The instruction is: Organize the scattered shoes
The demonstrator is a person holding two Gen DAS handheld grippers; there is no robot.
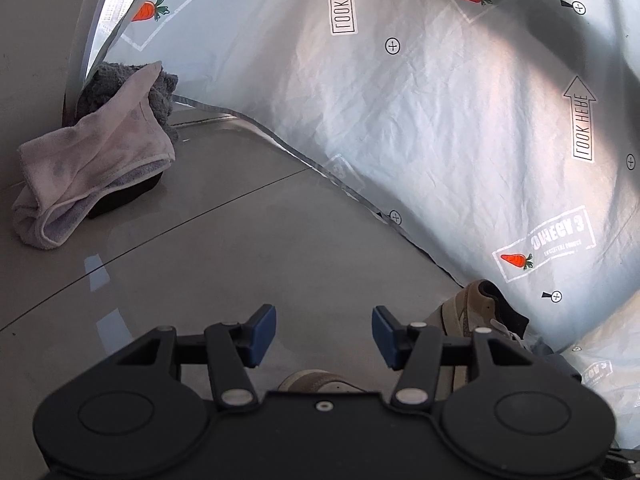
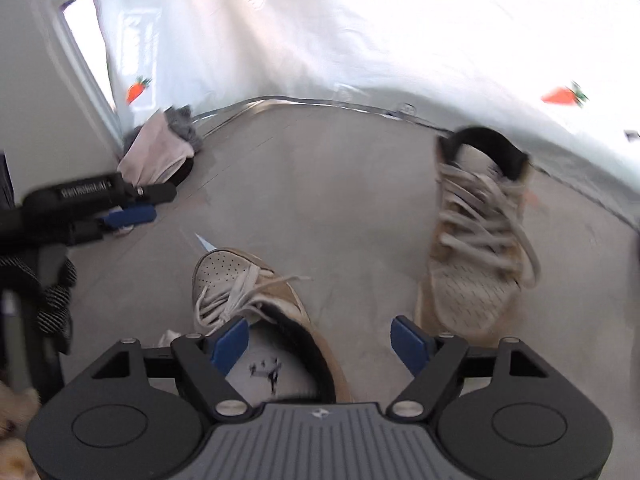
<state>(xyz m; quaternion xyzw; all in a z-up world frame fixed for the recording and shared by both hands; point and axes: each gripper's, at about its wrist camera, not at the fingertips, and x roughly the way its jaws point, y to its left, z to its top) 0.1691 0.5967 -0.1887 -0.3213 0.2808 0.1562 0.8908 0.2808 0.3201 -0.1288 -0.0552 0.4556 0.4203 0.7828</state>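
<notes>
Tan suede and white mesh, right under the right gripper (image 2: 320,342): near shoe (image 2: 256,312) on the grey floor (image 2: 320,200), toe pointing away and a bit left, long axis running roughly along the fingers, collar opening sitting just below and between the blue pads. Fingers spread wide, nothing held, left pad (image 2: 230,344) over the tongue and the other out past the collar's edge. Looks like a short drop onto the collar, no turn needed, but only a guess.

Left gripper (image 1: 324,336) also wide open and empty, hovering over bare floor; only the toe of that near shoe peeking out under its body, so right hand clearly the closer one.

Further out, second shoe (image 2: 476,240) off to the right, apart from the first, toe pointing back toward the camera, heel near the crinkly printed sheet (image 2: 360,40). So pointing opposite ways, not paired up.

Far left corner: pile of towels (image 2: 160,152), pink and grey, over something dark.

Count: two shoes, two grippers, one towel heap.
</notes>
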